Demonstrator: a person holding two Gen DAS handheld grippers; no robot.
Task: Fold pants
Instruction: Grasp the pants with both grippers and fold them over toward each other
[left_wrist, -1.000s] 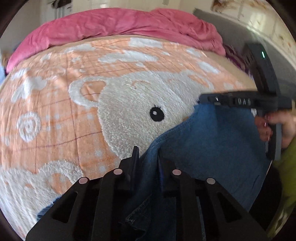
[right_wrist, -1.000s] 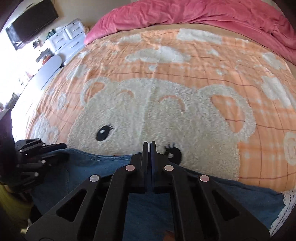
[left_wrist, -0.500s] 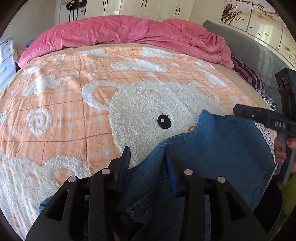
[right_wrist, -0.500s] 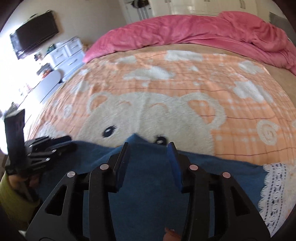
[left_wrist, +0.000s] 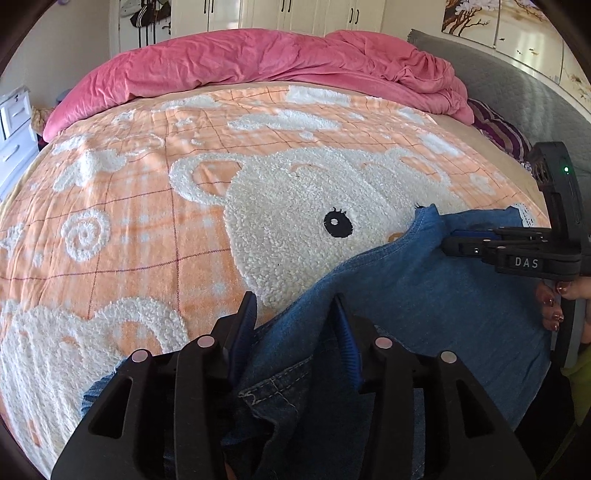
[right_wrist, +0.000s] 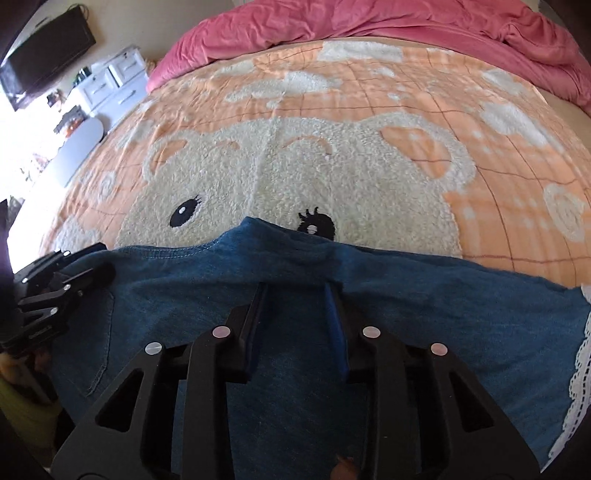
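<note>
Blue denim pants (left_wrist: 424, 306) lying flat on the near edge of a bed, soft cloth with pale stitched seams and a white lace trim (right_wrist: 576, 373) at the far right end. Beneath them a fleecy orange blanket (left_wrist: 147, 206) with thin grid lines and a raised, curly white bear face (left_wrist: 295, 206) with black embroidered eyes. Beyond the blanket, a rumpled pink quilt (left_wrist: 258, 62) heaped along the far side.

Left tongs (left_wrist: 295, 321) spread, jaws just opened wider, black arms with blue ribbed pads (left_wrist: 246, 325); a thick folded denim edge with a hemmed corner between them, pads not pressing it. Right tongs (right_wrist: 298, 314) partly spread, jaws just narrowed, hovering low over the smooth middle of the denim, with only a slight ridge of cloth ahead of the tips and nothing pinched. Seen from the left, right tongs (left_wrist: 458, 240) lying level across the cloth's far corner, a hand (left_wrist: 557, 299) with painted nails on the grip.
</note>
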